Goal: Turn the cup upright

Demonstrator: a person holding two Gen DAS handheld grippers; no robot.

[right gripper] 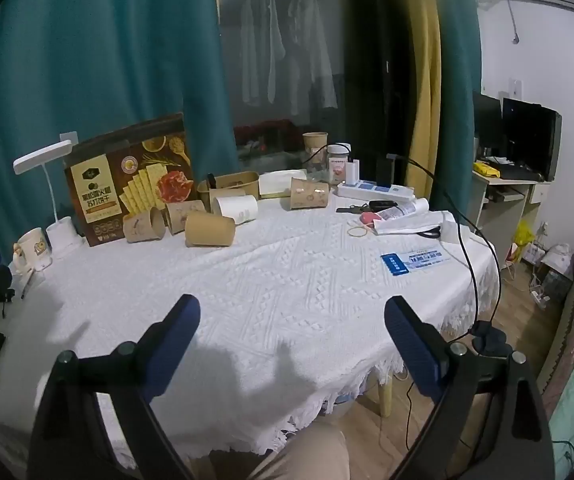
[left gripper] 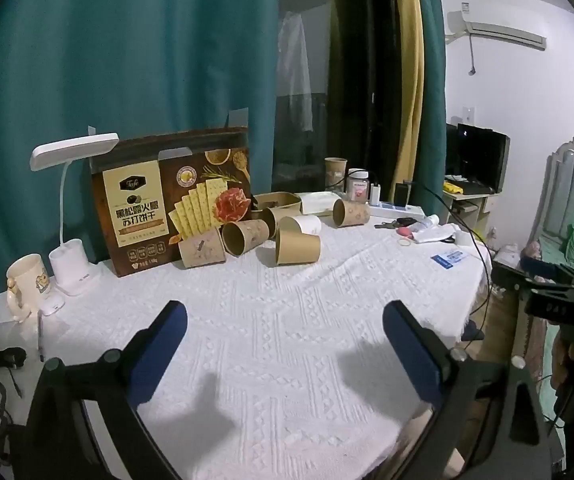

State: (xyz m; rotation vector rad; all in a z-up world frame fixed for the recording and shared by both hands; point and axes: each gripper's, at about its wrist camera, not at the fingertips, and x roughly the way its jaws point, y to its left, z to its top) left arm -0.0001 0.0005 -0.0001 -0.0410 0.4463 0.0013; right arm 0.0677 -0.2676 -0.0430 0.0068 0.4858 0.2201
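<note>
Several brown paper cups lie on their sides at the back of the white tablecloth [left gripper: 287, 320]. A plain brown cup [left gripper: 298, 246] lies nearest, also in the right wrist view [right gripper: 209, 229]. Patterned cups [left gripper: 245, 236] [left gripper: 202, 249] lie left of it, a white cup [left gripper: 307, 224] behind, and another brown cup [left gripper: 351, 213] [right gripper: 309, 193] further right. My left gripper [left gripper: 285, 316] is open and empty, well short of the cups. My right gripper [right gripper: 293, 312] is open and empty over the table's near right part.
A cracker box [left gripper: 171, 204] stands behind the cups, with a white desk lamp [left gripper: 73, 152] and a mug [left gripper: 27, 284] at the left. A power strip [right gripper: 375, 190], keys, a rubber band [right gripper: 360, 232], a blue card [right gripper: 395, 263] and a cable [right gripper: 467, 248] lie on the right.
</note>
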